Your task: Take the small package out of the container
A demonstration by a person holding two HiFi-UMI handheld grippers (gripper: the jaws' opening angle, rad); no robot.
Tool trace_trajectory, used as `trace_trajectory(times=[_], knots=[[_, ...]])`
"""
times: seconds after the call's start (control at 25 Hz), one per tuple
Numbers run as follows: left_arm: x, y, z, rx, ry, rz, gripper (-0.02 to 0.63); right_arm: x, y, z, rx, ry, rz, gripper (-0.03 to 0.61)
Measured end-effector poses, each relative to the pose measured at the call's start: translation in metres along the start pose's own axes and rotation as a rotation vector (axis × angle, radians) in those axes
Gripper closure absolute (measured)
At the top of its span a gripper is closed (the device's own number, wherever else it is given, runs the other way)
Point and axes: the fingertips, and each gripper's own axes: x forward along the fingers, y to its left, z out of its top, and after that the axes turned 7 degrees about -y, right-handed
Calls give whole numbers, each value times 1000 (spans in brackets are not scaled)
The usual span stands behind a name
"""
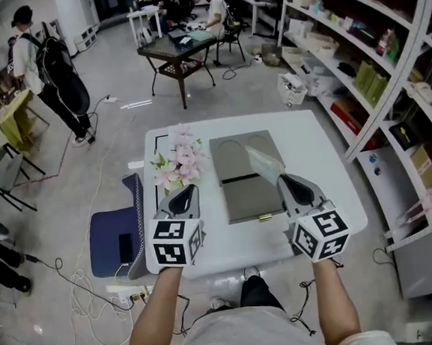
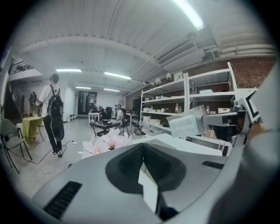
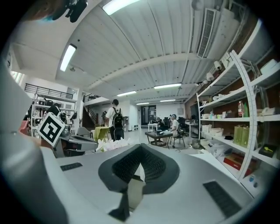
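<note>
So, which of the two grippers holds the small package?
The right gripper: its jaws pinch the small package above the grey container, while the left gripper holds nothing.

In the right gripper view the housing of the right gripper [image 3: 136,175] masks nearly all that its closed jaws pinch, leaving one pale sliver not identifiable there (the head view shows the small package [image 1: 264,162] at those jaws, contents too blurred to tell). In the head view package and gripper cover part of the right rim of the container [image 1: 241,199], and the shelving [image 1: 376,64] is cut off at the right edge, its items too small to name
</note>
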Motion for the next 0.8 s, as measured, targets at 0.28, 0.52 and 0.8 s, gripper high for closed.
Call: trace_trajectory(times=[0.28,0.52,0.8], knots=[[-4,0,-5,1,6,6,611,-4,-3,0,-4,-13,-19,572],[-4,0,-7,-1,8,3,611,-8,-6,0,3,-15,-35,572],[-2,1,-11,-4,8,-11,611,-6,-6,-3,-3,-12,-47,572]])
